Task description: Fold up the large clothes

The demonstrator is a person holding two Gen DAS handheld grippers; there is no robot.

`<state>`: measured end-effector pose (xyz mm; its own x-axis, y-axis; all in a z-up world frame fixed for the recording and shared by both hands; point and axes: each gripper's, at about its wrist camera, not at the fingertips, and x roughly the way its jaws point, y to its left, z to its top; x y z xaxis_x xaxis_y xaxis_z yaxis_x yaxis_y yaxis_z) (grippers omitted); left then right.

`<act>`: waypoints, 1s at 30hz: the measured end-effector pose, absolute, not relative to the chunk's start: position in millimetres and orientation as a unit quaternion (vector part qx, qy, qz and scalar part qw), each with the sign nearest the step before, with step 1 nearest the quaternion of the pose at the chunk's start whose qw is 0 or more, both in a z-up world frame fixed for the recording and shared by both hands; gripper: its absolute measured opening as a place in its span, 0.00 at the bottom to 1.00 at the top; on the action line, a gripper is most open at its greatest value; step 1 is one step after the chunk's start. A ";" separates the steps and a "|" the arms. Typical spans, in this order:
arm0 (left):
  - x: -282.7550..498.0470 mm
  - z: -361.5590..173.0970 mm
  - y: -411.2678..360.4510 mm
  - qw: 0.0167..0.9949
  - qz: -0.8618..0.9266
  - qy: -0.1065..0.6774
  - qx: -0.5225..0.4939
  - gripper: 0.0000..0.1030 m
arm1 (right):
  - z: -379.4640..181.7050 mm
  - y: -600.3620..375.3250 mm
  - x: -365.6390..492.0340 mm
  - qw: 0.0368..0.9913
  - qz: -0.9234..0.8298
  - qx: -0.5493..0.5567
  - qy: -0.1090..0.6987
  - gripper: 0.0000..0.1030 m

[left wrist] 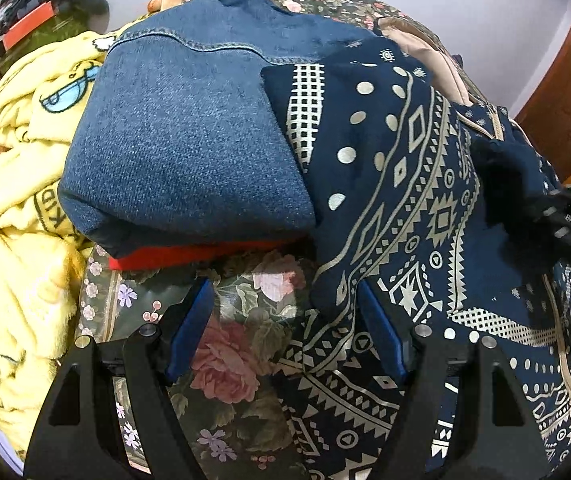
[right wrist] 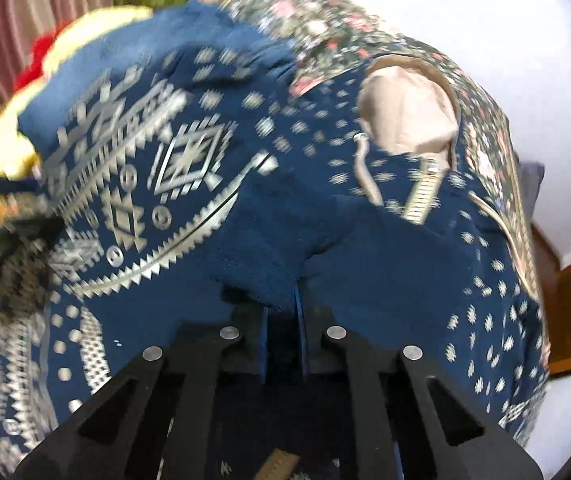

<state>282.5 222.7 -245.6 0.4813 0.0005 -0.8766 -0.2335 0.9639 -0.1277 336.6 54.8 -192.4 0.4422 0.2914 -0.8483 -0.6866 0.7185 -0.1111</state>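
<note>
Two sets of jaws are on one garment, and what matters is where its cloth lies from each. My navy patterned garment is spread over the flowered bed cover, running from the near edge of the bed up towards the far edge, where its beige-lined hood sits. It overlaps a folded denim piece on its left, and a yellow fleece blanket is heaped beyond that at the left edge of the bed.

My left gripper hangs at the garment's left border. Its jaws stand well apart and released, holding nothing: the left pad is over bare flowered cover, the right pad touching or just above the patterned hem, I cannot tell which. So the cloth lies to the right of the gap, with only its edge between the pads.

My right gripper is farther in, near the middle of the garment on its plain navy stretch. Its jaws are clenched nearly together on a small raised ridge of that navy cloth, which puckers up between the blue pads.

I judge the right side has its hold, while the left must shift right over the hem before closing, or it will pinch the cover as well.
</note>
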 end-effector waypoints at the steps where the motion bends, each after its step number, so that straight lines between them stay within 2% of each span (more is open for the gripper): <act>1: 283.2 -246.8 222.3 0.852 0.071 0.505 -0.116 0.71 | -182.3 46.0 337.7 0.829 0.292 -0.213 0.427 0.09; 7: 285.7 -247.3 217.8 0.850 0.085 0.509 -0.105 0.71 | -122.7 -19.8 343.5 0.873 0.263 -0.130 0.391 0.09; 11: 286.5 -245.8 211.7 0.850 0.095 0.509 -0.098 0.71 | -109.9 -56.8 348.1 0.884 0.241 -0.091 0.389 0.09; 21: 286.2 -247.8 215.3 0.843 0.112 0.515 -0.109 0.73 | -162.8 -129.1 361.1 0.864 0.186 -0.022 0.467 0.10; 25: 286.6 -248.2 214.5 0.841 0.116 0.519 -0.104 0.73 | -186.3 -147.8 363.2 0.851 0.173 0.007 0.496 0.12; 30: 285.0 -241.9 209.4 0.838 0.122 0.524 -0.085 0.73 | -192.0 -158.1 360.6 0.844 0.144 -0.009 0.517 0.17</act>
